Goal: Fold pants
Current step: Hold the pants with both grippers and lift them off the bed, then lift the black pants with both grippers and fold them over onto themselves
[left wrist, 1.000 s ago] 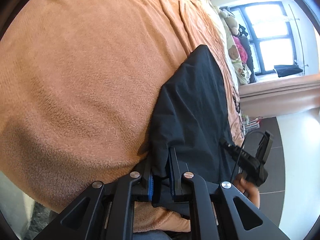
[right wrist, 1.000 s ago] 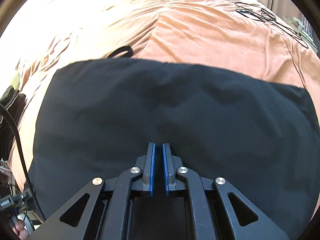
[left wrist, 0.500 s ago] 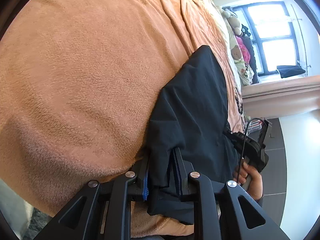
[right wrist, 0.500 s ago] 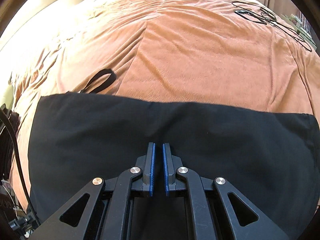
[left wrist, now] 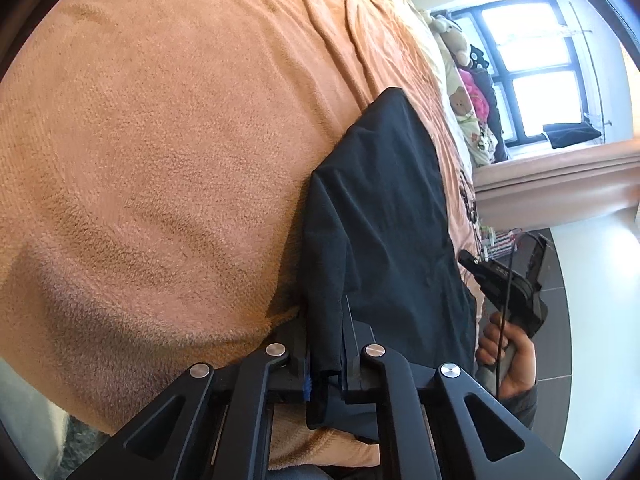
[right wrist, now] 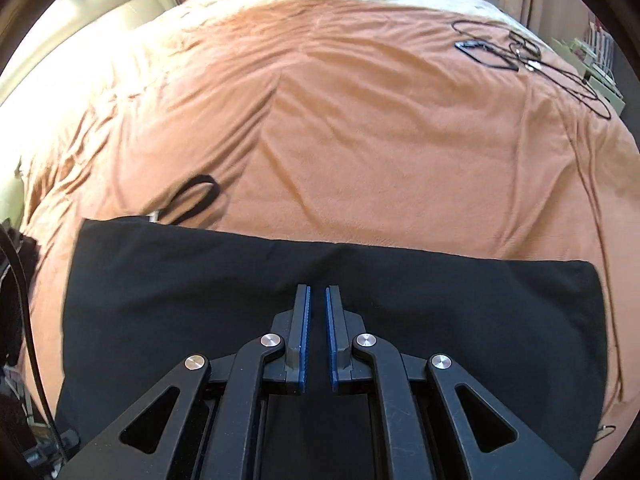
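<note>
Black two-finger left gripper, blue ribbed pads, silver round screws on linkage arms, triangular cutouts. Same build on right gripper. Thin black cable along handle; dark grey sleeve cuff.

Orange fleece blanket is covering a wide bed, creased toward the far side. Daylight is coming through a dark-framed window. Stuffed toys are sitting below it. Black cables are lying on the blanket. Dark tiled floor is showing beside a pale wall.
</note>
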Demonstrator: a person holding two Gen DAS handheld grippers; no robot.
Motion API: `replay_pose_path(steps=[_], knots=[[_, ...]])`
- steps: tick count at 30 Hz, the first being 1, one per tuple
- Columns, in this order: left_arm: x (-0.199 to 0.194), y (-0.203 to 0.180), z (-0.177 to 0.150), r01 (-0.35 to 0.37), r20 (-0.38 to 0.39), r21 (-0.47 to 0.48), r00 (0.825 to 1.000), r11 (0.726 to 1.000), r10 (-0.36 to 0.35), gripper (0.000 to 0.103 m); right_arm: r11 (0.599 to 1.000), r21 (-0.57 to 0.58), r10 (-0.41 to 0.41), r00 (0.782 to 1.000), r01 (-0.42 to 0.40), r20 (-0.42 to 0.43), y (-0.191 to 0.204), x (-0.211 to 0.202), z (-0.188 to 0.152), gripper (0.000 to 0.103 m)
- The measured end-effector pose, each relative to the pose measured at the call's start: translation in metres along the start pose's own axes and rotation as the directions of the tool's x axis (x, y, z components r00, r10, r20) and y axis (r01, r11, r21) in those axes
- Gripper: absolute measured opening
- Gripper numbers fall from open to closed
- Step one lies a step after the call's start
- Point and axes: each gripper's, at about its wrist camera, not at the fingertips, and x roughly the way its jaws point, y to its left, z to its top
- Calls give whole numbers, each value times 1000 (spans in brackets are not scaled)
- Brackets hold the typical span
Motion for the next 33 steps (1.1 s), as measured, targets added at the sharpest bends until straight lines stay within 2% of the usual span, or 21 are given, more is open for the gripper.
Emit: replay_pose_path(steps=[8,13,21,28,33], knots=[[-11,-8,3,63,14,21,998,998,-64,7,998,7,56,996,-57,68,-4,-59,-26,5],[-13,-19,4,81,20,44,996,996,-82,7,994,6,108,992,-109,68,-4,-80,-53,5],[-16,-43,7,106,33,83,994,991,-109,7,987,-7,163,987,-163,13,11,-70,-107,5],[-16,-74,14,119,31,167,992,979,-126,7,980,49,196,979,-193,-49,-1,-54,-147,5],[-12,-100,19,135,26,215,989,967,-144,7,963,70,264,962,-260,-63,-11,-57,-162,5]])
